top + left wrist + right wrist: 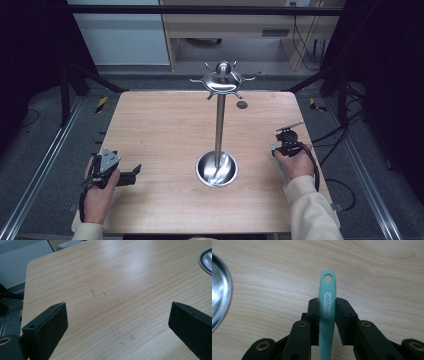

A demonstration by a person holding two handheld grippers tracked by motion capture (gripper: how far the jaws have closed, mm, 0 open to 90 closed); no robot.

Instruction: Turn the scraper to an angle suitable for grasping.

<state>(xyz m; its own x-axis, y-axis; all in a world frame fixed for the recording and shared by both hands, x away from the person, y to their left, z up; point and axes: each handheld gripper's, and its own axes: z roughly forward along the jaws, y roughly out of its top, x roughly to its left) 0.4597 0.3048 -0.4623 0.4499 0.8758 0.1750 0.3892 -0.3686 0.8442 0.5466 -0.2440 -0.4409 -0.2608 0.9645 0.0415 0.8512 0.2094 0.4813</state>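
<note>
A teal utensil handle [328,287] with a hanging hole at its tip is clamped between the jaws of my right gripper [327,302], which is shut on it. In the high view that gripper [281,148] is held just above the table's right side, a bit of teal handle [273,148] showing beside it. A tall metal stand [219,125] rises from a round base [216,169] at the table's middle, with a ring of hooks [222,80] on top. My left gripper [136,171] rests open at the front left; between its jaws [117,305] lies bare wood.
The wooden table [160,125] has a small dark disc [242,104] near its far edge. The stand's base edge [219,290] lies left of my right gripper and far right of my left one [207,260]. A desk [235,25] stands beyond the table.
</note>
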